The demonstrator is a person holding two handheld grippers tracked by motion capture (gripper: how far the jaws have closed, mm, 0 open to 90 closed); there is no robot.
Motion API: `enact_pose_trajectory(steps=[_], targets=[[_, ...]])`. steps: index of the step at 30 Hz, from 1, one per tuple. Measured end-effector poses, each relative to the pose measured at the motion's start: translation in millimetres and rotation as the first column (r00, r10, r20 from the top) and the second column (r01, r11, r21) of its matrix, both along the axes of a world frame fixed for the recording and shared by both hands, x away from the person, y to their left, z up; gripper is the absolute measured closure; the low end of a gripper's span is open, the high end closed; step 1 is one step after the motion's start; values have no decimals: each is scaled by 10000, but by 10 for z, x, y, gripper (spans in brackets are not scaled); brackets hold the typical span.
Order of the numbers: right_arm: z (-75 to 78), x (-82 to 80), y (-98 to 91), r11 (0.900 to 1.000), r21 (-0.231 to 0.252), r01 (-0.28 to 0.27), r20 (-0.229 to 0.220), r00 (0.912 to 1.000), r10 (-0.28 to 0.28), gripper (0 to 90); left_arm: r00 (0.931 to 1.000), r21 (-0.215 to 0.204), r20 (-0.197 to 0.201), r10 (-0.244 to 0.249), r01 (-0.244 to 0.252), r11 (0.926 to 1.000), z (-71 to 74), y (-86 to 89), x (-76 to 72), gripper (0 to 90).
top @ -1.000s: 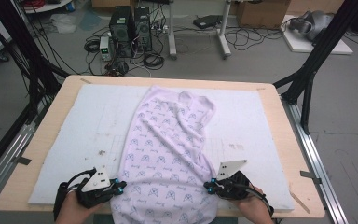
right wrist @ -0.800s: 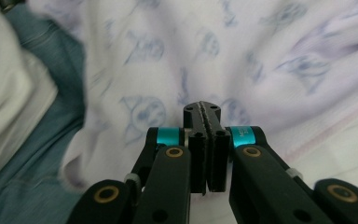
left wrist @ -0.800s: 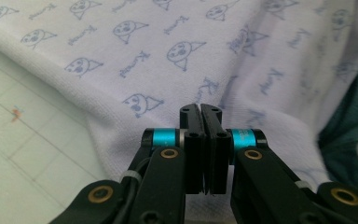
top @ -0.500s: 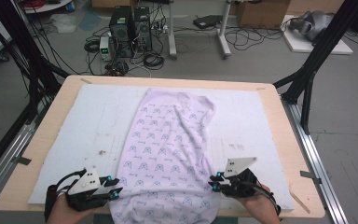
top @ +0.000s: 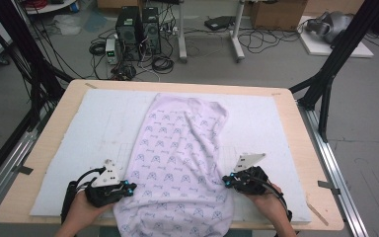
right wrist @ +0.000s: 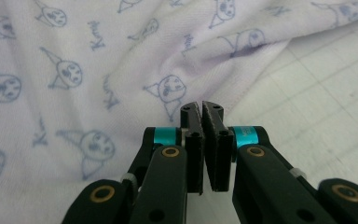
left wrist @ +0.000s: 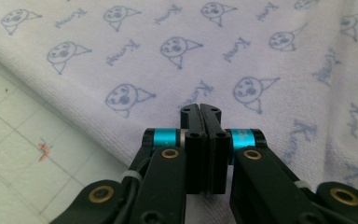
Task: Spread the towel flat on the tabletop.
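A pale lilac cloth (top: 177,163) printed with blue cartoon faces lies lengthwise on a white mat (top: 103,118), and its near end hangs over the table's front edge. My left gripper (top: 130,186) touches the cloth's left edge, my right gripper (top: 225,180) its right edge, both near the front. In the left gripper view the jaws of my left gripper (left wrist: 200,108) have just closed and stand shut over the cloth (left wrist: 242,51), with nothing visible between them. My right gripper (right wrist: 200,106) has likewise just closed, tips at the cloth's (right wrist: 98,70) folded edge, no fabric seen between the pads.
The wooden table (top: 296,128) carries the mat, which shows a faint grid (right wrist: 326,93). Black frame posts stand at both back corners. On the floor behind are computer cases and cables (top: 138,29).
Both grippers drew slightly outward and toward the front edge, then came back in against the cloth's sides, a little farther from the front. The cloth lies much the same.
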State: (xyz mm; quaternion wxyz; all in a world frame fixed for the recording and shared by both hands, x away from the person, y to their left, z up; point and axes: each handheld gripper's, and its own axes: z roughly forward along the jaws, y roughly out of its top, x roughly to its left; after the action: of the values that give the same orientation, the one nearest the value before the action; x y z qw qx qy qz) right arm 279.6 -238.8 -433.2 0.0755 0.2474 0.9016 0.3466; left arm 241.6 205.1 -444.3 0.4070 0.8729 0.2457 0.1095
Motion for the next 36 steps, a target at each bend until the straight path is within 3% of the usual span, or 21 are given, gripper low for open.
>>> enact_pose_trajectory(steps=[9, 12, 15, 18, 19, 20, 22, 24, 25, 26, 30, 33, 36], targets=[[125, -347, -261, 9997, 241, 9, 197, 9998, -14, 870, 9996, 26, 128, -241, 241, 9997, 10, 79, -167, 888], [153, -386, -271, 9990, 444, 41, 527, 9986, -64, 806, 9996, -156, 238, 150, -146, 9998, 37, 126, -102, 777], [167, -313, -219, 9989, 464, 35, 496, 9988, -58, 700, 9984, -255, 366, 442, -433, 9987, 76, 120, -2, 662], [150, -277, -82, 9976, 578, -389, 442, 9984, 364, 649, 9990, -6, -45, 437, -437, 9990, 34, 72, 86, 564], [128, -269, -34, 9972, 501, -559, 420, 9977, 538, 635, 9990, 158, -177, 413, -411, 9990, 6, 50, 98, 559], [99, -262, 10, 9971, 420, -639, 352, 9974, 624, 623, 9995, 116, -44, 323, -323, 9994, -2, 45, 94, 585], [24, -238, 67, 9966, 299, -765, 89, 9971, 762, 633, 9998, 73, -93, 187, -186, 9998, 2, 39, 82, 782], [-51, -222, 87, 9964, 213, -815, -51, 9966, 816, 702, 9999, 138, 9, 173, -173, 9998, 6, 32, 55, 869], [-59, -217, 66, 9967, 352, -735, 10, 9973, 735, 780, 9998, 176, 85, 170, -171, 9997, 8, 30, 37, 877], [-60, -212, 46, 9965, 461, -699, -93, 9975, 704, 876, 9998, 175, 117, 170, -172, 9997, 12, 34, 18, 880], [-19, -261, 10, 9957, 225, -896, 22, 9960, 895, 884, 9996, -289, 220, 147, -141, 9995, 58, 98, -80, 884], [66, -286, -20, 9954, 350, -888, 156, 9960, 883, 872, 9994, -472, 340, 114, -98, 9988, 123, 142, -126, 879], [150, -370, 34, 9946, 587, -859, 348, 9959, 839, 712, 9988, -636, 305, 383, -363, 9973, 166, 202, -160, 678]])
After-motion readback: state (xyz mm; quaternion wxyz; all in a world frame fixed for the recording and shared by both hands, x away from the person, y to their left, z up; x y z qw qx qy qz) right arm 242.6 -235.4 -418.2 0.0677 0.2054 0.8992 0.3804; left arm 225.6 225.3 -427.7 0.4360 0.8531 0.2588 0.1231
